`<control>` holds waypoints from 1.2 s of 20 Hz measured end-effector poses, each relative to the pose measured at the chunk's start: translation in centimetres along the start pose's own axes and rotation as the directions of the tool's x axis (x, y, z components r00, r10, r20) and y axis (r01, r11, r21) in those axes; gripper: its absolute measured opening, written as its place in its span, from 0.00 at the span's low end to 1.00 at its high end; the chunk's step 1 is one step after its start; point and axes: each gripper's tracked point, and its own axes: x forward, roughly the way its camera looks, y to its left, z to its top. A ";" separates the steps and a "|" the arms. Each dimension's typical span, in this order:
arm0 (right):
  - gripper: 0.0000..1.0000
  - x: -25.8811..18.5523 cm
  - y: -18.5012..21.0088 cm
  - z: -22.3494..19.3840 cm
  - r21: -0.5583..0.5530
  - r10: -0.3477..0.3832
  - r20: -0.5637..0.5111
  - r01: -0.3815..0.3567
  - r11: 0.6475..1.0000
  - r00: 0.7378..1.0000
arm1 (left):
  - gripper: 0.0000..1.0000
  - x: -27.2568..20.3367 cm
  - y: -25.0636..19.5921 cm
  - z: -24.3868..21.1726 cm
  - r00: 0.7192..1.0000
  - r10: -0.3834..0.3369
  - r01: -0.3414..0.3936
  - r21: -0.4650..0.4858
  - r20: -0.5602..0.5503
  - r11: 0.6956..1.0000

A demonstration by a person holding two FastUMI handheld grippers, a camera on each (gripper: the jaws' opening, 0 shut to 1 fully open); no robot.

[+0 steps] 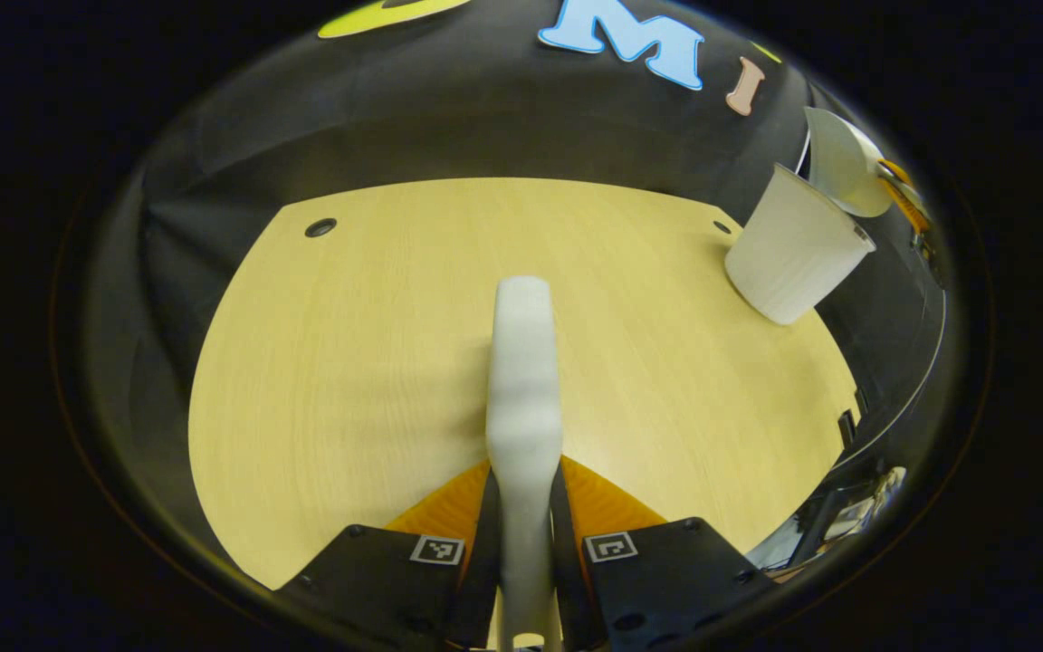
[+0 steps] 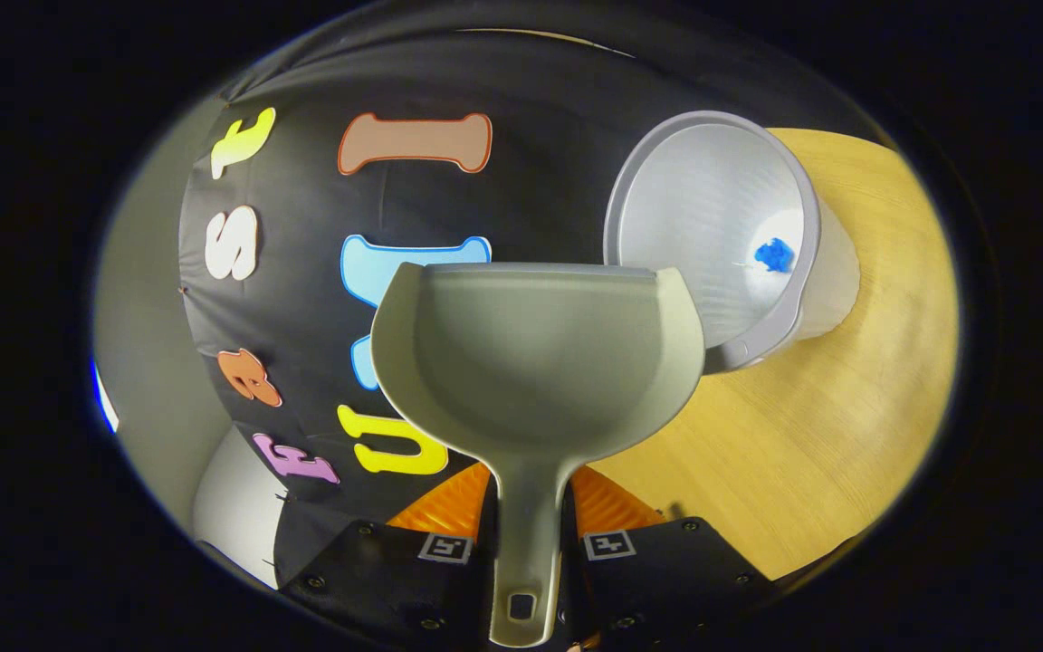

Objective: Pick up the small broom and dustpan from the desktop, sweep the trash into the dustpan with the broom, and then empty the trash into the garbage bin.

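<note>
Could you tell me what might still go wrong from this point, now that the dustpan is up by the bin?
1. The dustpan overlaps the rim of the garbage bin in the right gripper view; a careless swing might knock the bin, which looks light and sits near the table edge.
2. The blue trash already lies inside, so a tipped bin could spill it again.
3. The left tool grips the broom low on its handle, so it may pivot when set down.

A pale wooden desktop [image 1: 349, 362] with a dark round hole [image 1: 320, 227] near its far-left corner.
</note>
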 end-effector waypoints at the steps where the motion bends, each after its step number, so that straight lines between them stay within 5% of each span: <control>1: 0.30 0.0 0.0 -0.5 -0.022 -0.008 -0.006 0.008 1.000 1.000 | 0.34 -0.1 0.2 -0.1 1.000 0.001 -0.001 -0.004 0.001 1.000; 10: 0.30 -1.2 -0.1 -6.9 -0.253 -0.073 -0.066 0.054 0.966 0.995 | 0.34 -0.6 1.3 -1.5 1.000 0.012 -0.012 -0.037 0.005 0.999; 18: 0.30 -1.3 -2.8 -13.6 -0.479 -0.218 -0.137 0.128 0.869 0.966 | 0.32 -1.2 2.0 -3.2 1.000 0.025 -0.024 -0.069 0.005 0.997; 24: 0.30 -0.1 -8.6 -17.7 -0.595 -0.376 -0.175 0.206 0.777 0.910 | 0.34 -1.8 3.0 -5.1 0.999 0.034 -0.034 -0.093 -0.003 0.995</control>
